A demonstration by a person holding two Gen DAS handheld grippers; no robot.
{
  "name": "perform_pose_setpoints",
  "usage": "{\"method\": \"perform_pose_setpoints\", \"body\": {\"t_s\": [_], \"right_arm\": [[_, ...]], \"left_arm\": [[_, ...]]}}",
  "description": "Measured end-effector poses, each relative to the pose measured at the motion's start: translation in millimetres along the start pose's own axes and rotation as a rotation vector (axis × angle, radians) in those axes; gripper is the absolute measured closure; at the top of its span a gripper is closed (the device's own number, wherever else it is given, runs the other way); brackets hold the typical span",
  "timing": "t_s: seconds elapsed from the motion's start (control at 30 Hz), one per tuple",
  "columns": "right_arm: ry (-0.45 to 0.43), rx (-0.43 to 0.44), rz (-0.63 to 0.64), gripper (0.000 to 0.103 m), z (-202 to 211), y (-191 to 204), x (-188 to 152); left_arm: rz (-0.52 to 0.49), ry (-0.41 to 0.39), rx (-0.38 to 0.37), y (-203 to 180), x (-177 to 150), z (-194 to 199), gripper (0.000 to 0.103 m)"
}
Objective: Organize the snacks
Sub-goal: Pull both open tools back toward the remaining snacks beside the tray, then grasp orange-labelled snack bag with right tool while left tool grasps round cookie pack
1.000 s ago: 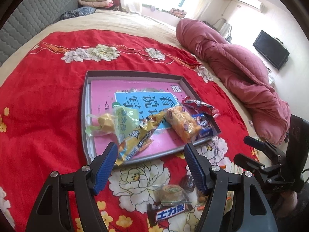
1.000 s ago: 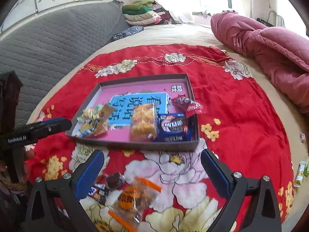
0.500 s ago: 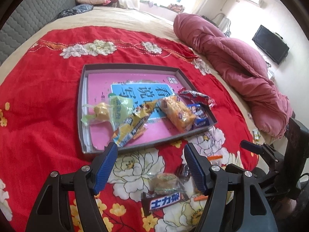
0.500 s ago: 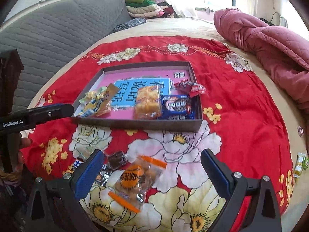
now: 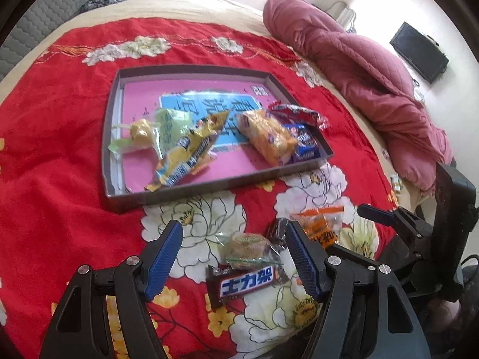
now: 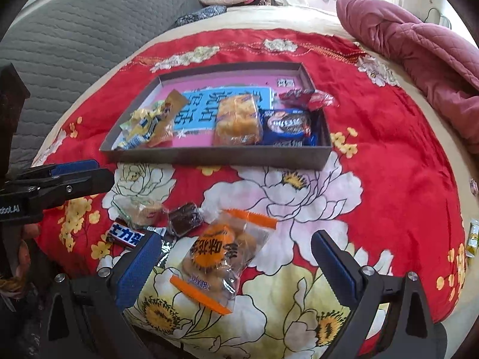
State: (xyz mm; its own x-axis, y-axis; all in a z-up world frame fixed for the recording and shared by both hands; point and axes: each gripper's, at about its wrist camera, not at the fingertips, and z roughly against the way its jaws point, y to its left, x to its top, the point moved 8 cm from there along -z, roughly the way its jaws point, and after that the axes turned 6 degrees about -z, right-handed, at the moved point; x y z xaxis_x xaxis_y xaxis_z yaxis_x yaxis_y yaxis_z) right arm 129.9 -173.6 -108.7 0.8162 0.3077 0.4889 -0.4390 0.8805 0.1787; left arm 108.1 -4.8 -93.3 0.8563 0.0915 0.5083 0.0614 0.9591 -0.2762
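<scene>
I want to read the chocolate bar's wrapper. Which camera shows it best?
The left wrist view: the chocolate bar lies whole between the open left tongs, white letters facing up. In the right wrist view a finger of the right tongs hides part of it.

Right gripper (image 6: 236,257) open above orange-sealed cookie bag (image 6: 221,254); chocolate bar (image 6: 127,234) near left; grey tray (image 6: 215,152) with snacks far.

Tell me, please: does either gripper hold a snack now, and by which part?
Nothing is held. The left gripper and the right gripper are both open, above loose snacks on the red blanket.
</scene>
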Motion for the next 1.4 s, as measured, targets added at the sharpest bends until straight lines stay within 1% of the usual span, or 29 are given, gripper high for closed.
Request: {"method": "perform_pose_setpoints", "body": {"t_s": [0.3,0.37,0.5,0.6,0.77,0.83,0.9,0.97,1.1,1.2,1.27,1.33,1.4], "right_arm": [[0.062,-0.006,-0.030,0.002,-19.2,-2.5,-8.3],[0.075,-0.014,-0.017,0.002,-23.8,-0.2,-10.2],[0.100,-0.058,0.034,0.003,-33.5,4.8,-15.5],[0.104,-0.081,0.060,0.008,-37.0,6.3,-17.6],[0.100,-0.077,0.065,0.014,-38.6,3.8,-17.8],[0.096,-0.074,0.059,0.018,-38.2,1.4,-16.8],[0.090,-0.080,0.055,0.025,-38.2,-2.8,-14.5],[0.084,-0.083,0.051,0.027,-37.8,-6.6,-12.6],[0.081,-0.090,0.045,0.027,-39.9,-11.1,-9.8],[0.081,-0.103,0.066,0.027,-44.6,-10.1,-8.6],[0.085,-0.117,0.086,0.027,-49.5,-7.8,-8.0],[0.089,-0.131,0.107,0.027,-54.4,-6.1,-7.4],[0.093,-0.132,0.105,0.023,-59.0,-7.0,-6.6]], "left_arm": [[0.007,0.073,-0.041,-4.8,-12.5,-17.8,0.030],[0.012,0.088,-0.048,-4.8,-15.1,-21.7,0.030],[0.016,0.113,-0.057,-6.0,-19.6,-28.8,0.030],[0.014,0.123,-0.058,-7.4,-21.1,-32.5,0.030],[0.006,0.141,-0.059,-10.1,-23.1,-39.2,0.030],[0.005,0.150,-0.051,-9.5,-24.0,-41.9,0.030],[0.005,0.153,-0.039,-8.8,-24.7,-44.7,0.030],[0.009,0.154,-0.043,-8.4,-24.6,-46.0,0.030],[0.012,0.150,-0.045,-8.4,-24.1,-47.9,0.030],[0.022,0.151,-0.050,-8.1,-24.5,-49.4,0.030],[0.028,0.152,-0.055,-7.5,-24.2,-50.5,0.035],[0.031,0.153,-0.060,-7.4,-23.7,-51.7,0.036],[0.027,0.154,-0.064,-8.7,-23.6,-52.7,0.038]]}}
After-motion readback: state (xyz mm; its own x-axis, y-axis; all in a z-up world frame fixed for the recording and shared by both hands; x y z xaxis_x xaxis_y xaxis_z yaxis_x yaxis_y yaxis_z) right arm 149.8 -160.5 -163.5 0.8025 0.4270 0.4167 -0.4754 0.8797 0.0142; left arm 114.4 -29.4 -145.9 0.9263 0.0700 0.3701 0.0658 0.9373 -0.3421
